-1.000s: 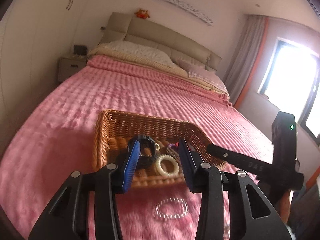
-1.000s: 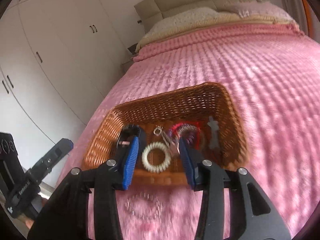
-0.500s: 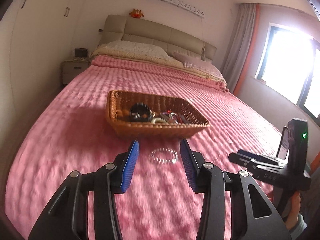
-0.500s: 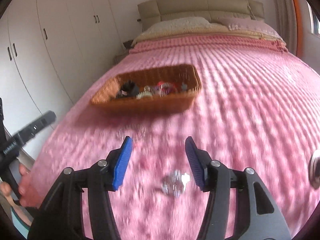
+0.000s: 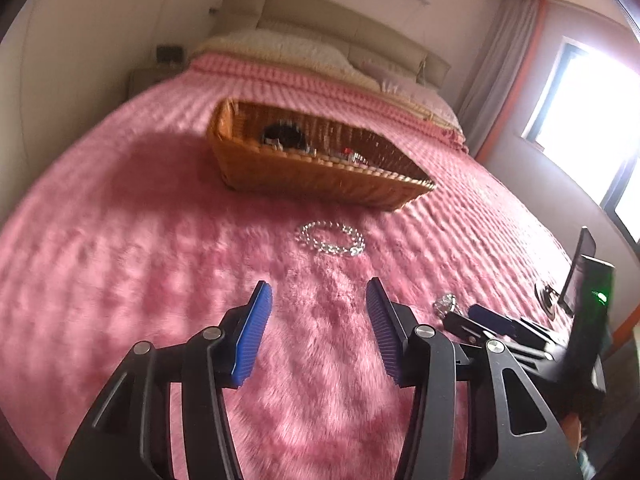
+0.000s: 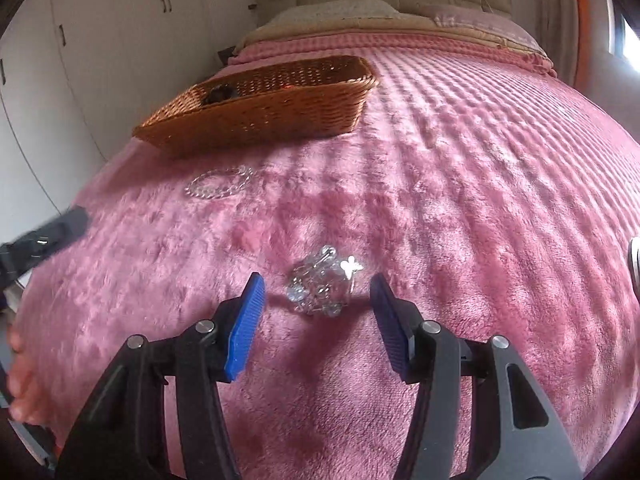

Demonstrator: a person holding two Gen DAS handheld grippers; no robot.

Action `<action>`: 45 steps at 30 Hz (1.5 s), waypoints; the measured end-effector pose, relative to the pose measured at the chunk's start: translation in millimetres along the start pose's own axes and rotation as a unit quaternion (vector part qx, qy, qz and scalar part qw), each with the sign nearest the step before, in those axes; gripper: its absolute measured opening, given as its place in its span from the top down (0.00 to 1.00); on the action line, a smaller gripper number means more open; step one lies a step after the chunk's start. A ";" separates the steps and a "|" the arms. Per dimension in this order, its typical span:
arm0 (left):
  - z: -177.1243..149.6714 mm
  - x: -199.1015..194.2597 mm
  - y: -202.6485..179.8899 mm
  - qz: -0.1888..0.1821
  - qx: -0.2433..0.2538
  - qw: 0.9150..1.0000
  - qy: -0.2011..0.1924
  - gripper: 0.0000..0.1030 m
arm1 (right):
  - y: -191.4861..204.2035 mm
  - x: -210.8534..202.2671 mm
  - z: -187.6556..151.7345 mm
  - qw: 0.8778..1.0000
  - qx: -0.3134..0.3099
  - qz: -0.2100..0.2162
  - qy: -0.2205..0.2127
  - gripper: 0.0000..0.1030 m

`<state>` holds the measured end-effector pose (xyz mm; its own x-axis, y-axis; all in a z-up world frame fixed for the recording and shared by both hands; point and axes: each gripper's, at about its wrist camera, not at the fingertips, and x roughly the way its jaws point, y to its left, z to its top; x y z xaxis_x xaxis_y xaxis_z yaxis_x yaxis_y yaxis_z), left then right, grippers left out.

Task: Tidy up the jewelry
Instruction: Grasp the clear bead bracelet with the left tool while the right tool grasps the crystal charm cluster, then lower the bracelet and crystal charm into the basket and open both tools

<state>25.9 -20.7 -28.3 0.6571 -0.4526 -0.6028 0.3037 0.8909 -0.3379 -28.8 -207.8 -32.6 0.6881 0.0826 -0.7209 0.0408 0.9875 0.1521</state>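
Observation:
A wicker basket (image 5: 320, 178) (image 6: 272, 110) with several jewelry pieces sits on the pink bedspread. A clear bead bracelet (image 5: 331, 238) (image 6: 218, 186) lies on the bedspread in front of the basket. A crystal cluster piece (image 6: 320, 282) (image 5: 445, 304) lies nearer the foot of the bed. My left gripper (image 5: 319, 294) is open and empty, low over the bedspread, a little short of the bracelet. My right gripper (image 6: 317, 288) is open with the crystal piece just ahead, between its fingertips; it also shows in the left wrist view (image 5: 480, 320).
The pink bedspread (image 6: 460, 184) covers the whole bed, with pillows and headboard (image 5: 332, 28) at the far end. White wardrobes (image 6: 100, 40) stand at the left. A round metal object (image 5: 546, 296) lies at the bed's right edge. A window (image 5: 592, 112) is at the right.
Both grippers have pulled back from the basket and dropped low over the bedspread. The right gripper has closed in on the crystal piece; the left now faces the bracelet.

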 end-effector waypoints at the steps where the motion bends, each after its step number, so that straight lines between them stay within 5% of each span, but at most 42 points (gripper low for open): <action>1: 4.3 10.9 0.7 -0.005 -0.007 1.000 0.010 0.54 | -0.9 1.7 0.3 1.000 0.001 -0.002 0.001 0.50; 6: 24.9 58.1 -5.3 0.010 -0.015 0.999 0.048 0.56 | -1.0 6.5 -0.6 1.000 0.001 -0.006 0.006 0.50; 13: 43.1 112.4 -13.3 0.078 -0.007 0.993 0.083 0.65 | 0.5 13.6 1.9 1.000 0.000 -0.010 0.015 0.54; 15: 43.1 115.2 -17.0 0.097 0.013 0.992 0.082 0.74 | 3.0 15.4 2.9 1.000 -0.005 -0.013 0.017 0.61; 16: 42.3 115.9 -19.5 0.101 0.021 0.991 0.082 0.89 | 5.1 16.0 2.7 1.000 -0.010 -0.013 0.017 0.67; 17: 40.9 116.1 -20.5 0.103 0.026 0.991 0.083 0.94 | 7.9 16.7 2.5 1.000 -0.016 -0.013 0.017 0.72; 31: 22.5 53.8 -3.6 -0.013 -0.008 0.999 0.035 0.94 | -1.0 -3.4 1.1 1.000 0.005 0.022 -0.018 0.83; 45: 27.2 -30.7 -16.5 -0.065 0.031 0.995 -0.068 0.94 | 12.2 -44.8 16.7 0.996 -0.012 0.040 -0.072 0.83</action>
<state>19.5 -20.5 15.5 0.6955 -0.5583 -0.4522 0.4308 0.8278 -0.3594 -47.0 -201.7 12.8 0.7858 0.1432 -0.6016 -0.0346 0.9815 0.1884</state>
